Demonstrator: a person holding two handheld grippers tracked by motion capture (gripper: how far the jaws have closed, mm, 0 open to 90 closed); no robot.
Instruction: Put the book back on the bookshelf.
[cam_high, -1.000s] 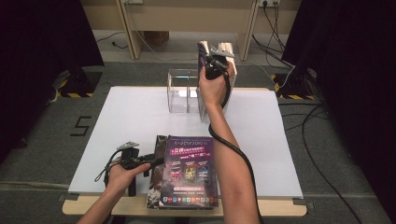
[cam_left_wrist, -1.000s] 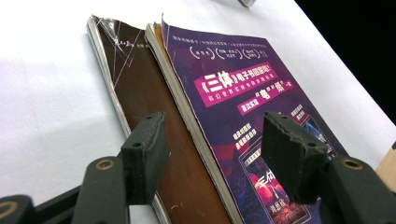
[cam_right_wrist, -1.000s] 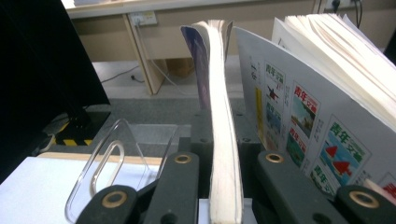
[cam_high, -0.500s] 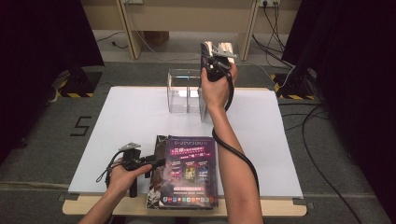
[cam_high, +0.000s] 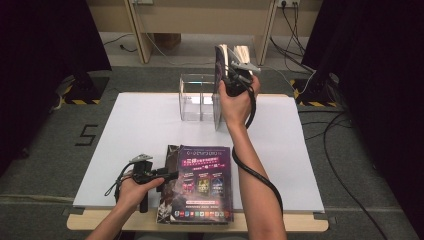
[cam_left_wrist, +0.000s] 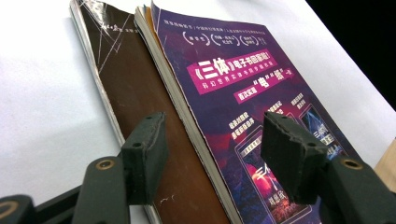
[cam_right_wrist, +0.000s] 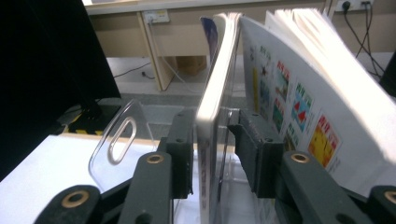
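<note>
Opening up over the last second, the right tool (cam_high: 235, 75) has let its jaws spread apart, and the upright magazine (cam_high: 218, 87) stands between them. In the right gripper view one jaw sits close by the magazine's (cam_right_wrist: 212, 116) side and the other stands a little apart from it, so the grip looks let go. The right hand has also slid a little toward the right of the high view since the earlier picture. The magazine stands on its edge at the right end of the clear plastic holder (cam_high: 195, 97), at the far side of the white bench (cam_high: 140, 125). Its pages fan out at the top.

The left tool (cam_high: 167, 175) has stayed where it was. It rests at the near edge of the bench with its jaws wide apart and nothing pinched. The purple magazine (cam_left_wrist: 243, 107) lies flat just ahead of it, on top of a brown book (cam_left_wrist: 135, 93). The edges of both run up between the two jaws.
</note>
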